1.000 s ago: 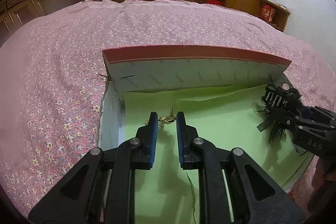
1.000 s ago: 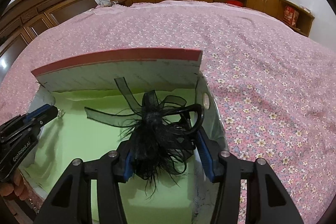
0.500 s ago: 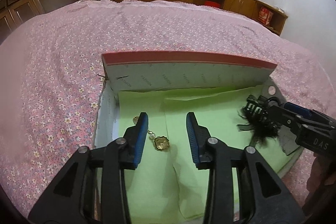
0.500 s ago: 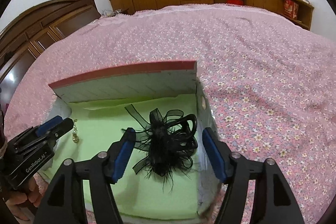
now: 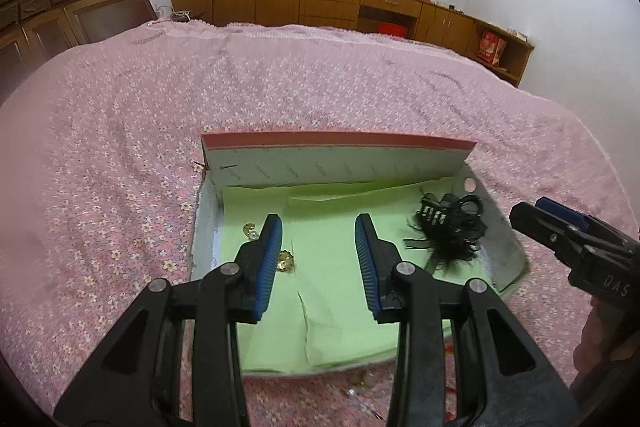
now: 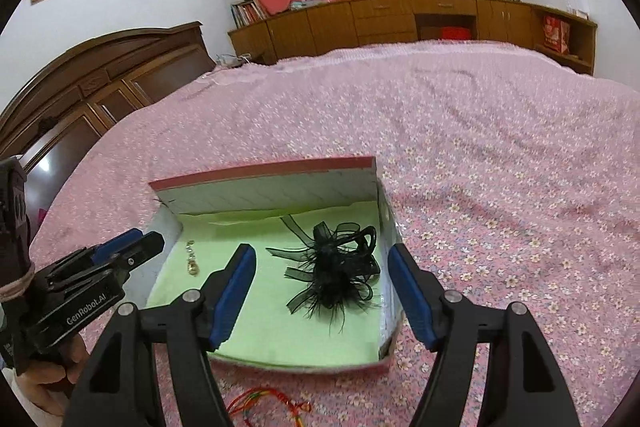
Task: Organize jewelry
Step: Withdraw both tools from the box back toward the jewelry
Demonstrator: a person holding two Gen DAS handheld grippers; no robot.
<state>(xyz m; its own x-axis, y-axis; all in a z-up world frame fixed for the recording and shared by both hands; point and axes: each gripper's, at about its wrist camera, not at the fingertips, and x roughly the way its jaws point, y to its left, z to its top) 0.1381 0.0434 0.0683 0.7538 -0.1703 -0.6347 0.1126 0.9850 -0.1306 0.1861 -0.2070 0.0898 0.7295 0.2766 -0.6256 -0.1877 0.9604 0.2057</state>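
Box [image 5: 340, 163] mid-frame on floral bedspread [image 5: 120, 155], black hair clip [image 6: 336, 267] right inside, gold pendant [image 6: 193, 264] left, left gripper [image 5: 319, 239] and right gripper [image 6: 322, 271] both spread – empty – red cord [image 6: 264, 401] at bottom.

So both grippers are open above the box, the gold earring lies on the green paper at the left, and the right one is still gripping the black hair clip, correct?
Not quite. The right gripper is open and empty; the right wrist view shows the black hair clip lying loose on the green paper inside the box. The rest holds: left gripper open, gold earring at the left.
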